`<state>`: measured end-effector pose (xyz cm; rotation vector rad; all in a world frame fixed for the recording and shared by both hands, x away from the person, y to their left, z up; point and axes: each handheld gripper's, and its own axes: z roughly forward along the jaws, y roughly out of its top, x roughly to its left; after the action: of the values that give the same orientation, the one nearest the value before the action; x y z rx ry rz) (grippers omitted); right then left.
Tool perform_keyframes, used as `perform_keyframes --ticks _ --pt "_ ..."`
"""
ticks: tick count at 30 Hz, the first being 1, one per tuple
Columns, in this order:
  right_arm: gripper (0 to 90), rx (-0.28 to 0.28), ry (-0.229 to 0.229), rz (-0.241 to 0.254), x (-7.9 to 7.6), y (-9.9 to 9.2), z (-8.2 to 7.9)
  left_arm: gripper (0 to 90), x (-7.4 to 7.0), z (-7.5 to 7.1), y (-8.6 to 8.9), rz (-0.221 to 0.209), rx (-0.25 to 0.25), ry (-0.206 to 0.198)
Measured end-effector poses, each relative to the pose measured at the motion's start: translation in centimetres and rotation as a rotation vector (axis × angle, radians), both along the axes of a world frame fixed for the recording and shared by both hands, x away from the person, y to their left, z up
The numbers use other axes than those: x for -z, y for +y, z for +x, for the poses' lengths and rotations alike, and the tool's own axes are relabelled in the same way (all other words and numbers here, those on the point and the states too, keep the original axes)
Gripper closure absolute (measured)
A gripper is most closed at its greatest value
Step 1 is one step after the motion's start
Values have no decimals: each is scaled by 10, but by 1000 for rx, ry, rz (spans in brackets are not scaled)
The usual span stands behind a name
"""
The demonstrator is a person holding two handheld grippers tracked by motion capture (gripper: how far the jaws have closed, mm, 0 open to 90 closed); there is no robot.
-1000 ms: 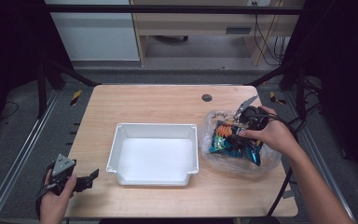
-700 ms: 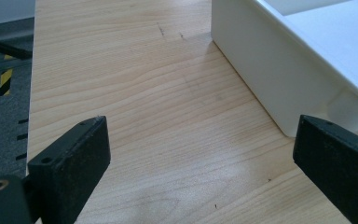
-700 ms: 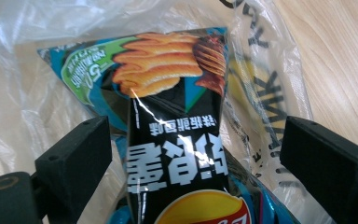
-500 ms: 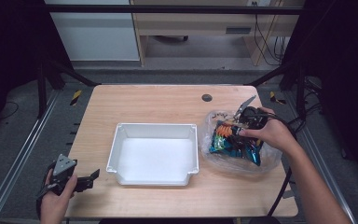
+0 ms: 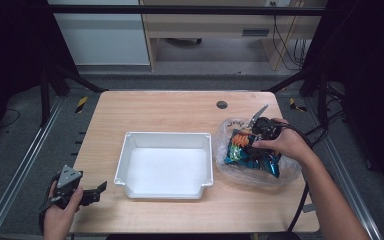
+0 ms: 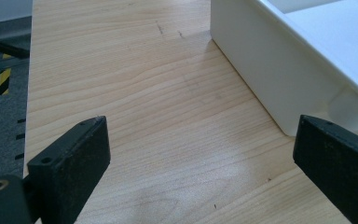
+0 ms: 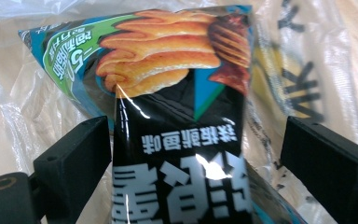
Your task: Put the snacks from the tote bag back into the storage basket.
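A black, blue and green chip packet (image 7: 182, 93) lies inside a clear plastic bag (image 5: 285, 175) at the table's right. My right gripper (image 7: 196, 154) stands open with one jaw on each side of the packet; the left jaw is close to its edge and the right jaw is well apart from it. From above, the right gripper (image 5: 247, 140) points into the bag at the packets (image 5: 237, 145). An empty white tray (image 5: 167, 134) sits mid-table. My left gripper (image 5: 96, 191) is open over bare wood by the front left corner, with the tray wall (image 6: 270, 70) to its right.
A small dark round disc (image 5: 222, 105) sits on the wood behind the bag. The table's left edge (image 6: 30, 93) lies close to the left gripper, with grey floor beyond. A black cable (image 5: 300, 200) trails from the right hand past the front right edge.
The right gripper has edged slightly leftward and lower into the bag. The left hand and gripper have stayed in place.
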<state>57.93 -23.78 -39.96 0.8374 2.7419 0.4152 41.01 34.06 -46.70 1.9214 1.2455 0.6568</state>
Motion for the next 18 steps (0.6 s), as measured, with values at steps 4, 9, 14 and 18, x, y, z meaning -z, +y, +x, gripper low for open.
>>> perform_keyframes --ticks 4,9,14,18 --pt "89 -3 15 0 6 2 0 36 0 0 0 5 6 5" --pt "89 5 22 -1 10 2 2 36 1 0 -1 0 5 7" --pt "88 -5 27 -2 14 0 4 36 0 0 -1 3 5 7" --pt "88 0 39 -1 19 0 3 35 0 0 -1 1 6 7"
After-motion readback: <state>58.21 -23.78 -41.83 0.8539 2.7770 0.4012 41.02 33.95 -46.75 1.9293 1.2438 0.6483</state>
